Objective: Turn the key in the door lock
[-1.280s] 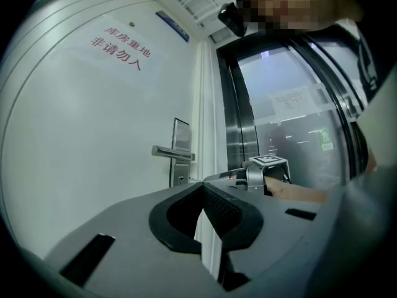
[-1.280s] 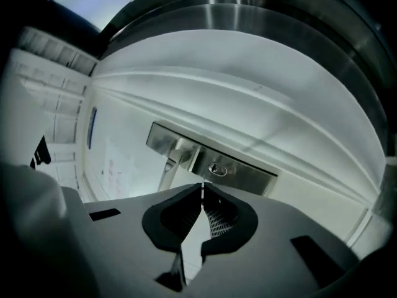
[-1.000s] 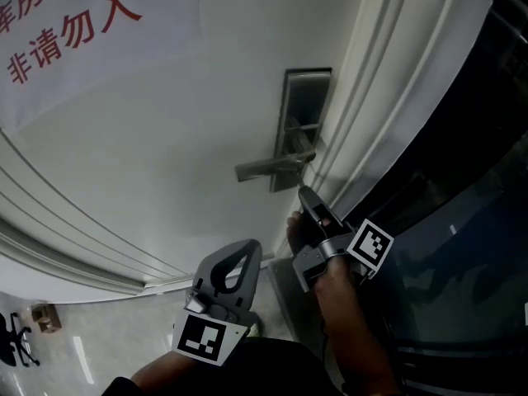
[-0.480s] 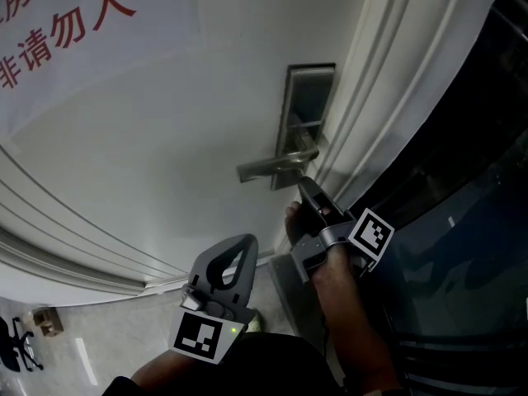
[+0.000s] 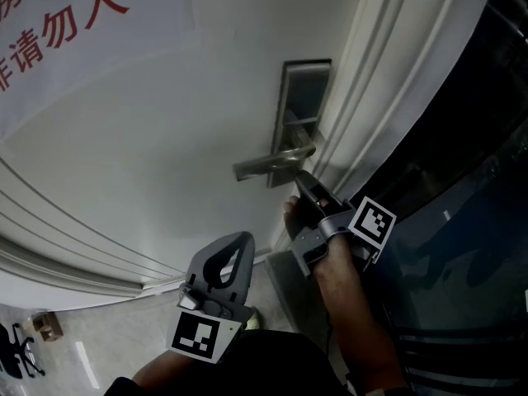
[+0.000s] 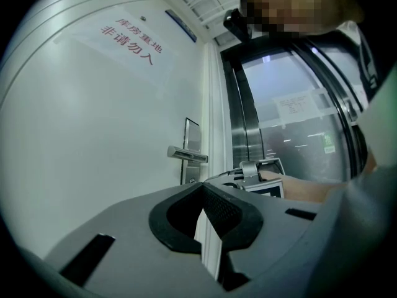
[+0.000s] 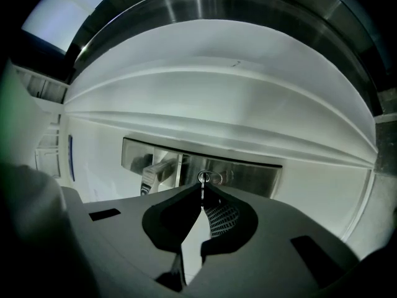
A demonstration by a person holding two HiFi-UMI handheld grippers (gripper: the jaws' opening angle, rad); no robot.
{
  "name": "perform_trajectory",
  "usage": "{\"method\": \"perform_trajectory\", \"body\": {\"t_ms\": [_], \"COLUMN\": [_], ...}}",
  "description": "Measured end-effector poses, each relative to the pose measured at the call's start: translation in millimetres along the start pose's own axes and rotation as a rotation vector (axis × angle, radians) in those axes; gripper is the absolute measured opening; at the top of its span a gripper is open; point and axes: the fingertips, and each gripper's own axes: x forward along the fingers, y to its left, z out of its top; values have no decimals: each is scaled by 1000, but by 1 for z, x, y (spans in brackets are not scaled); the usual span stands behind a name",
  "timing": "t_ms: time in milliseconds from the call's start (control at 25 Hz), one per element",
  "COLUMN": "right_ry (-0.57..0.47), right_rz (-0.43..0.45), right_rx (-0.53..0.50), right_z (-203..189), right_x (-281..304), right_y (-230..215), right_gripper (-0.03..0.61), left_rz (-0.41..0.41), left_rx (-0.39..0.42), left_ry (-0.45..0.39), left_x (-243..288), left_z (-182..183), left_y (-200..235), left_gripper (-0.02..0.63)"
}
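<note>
A steel lock plate [image 5: 302, 106] with a lever handle [image 5: 266, 166] sits on the white door [image 5: 165, 139]. My right gripper [image 5: 304, 183] is just below the handle, tips at the plate. In the right gripper view the jaws of the right gripper [image 7: 202, 191] are shut on a thin key [image 7: 202, 194]. The key's ring-shaped end [image 7: 204, 177] is at the lock plate [image 7: 248, 174], beside the lever handle [image 7: 159, 169]. My left gripper [image 5: 237, 250] hangs lower and left, away from the door. The left gripper [image 6: 202, 189] is shut with nothing in it.
A white moulded door frame [image 5: 388, 73] runs along the right of the lock, with dark glass panels [image 5: 470, 221] beyond it. A paper notice [image 5: 74, 23] with red characters is stuck on the door at upper left. Pale floor tiles [image 5: 74, 353] show at lower left.
Only a slight drift of the view. The right gripper stays at the lock plate under the handle, and the left gripper holds its place below.
</note>
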Motion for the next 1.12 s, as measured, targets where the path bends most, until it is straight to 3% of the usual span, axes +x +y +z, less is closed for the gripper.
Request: {"method": "perform_trajectory", "body": {"t_ms": [480,800,1120], "right_ry": [7,91,75], "right_rz": [12,7,8], "right_rx": [107,68,68], "right_z": [-5,2,4], "right_x": [9,23,33], "right_y": [0,1,2], "right_gripper": [20,21,20], "left_rz": [-27,-33,-18], "left_rx": [-5,-8,-14], "left_ry": [-8,-16,-15], "left_x": [2,5,11], "left_z": [2,4,5], "left_y": [-2,1,14], "left_gripper": [6,5,5]}}
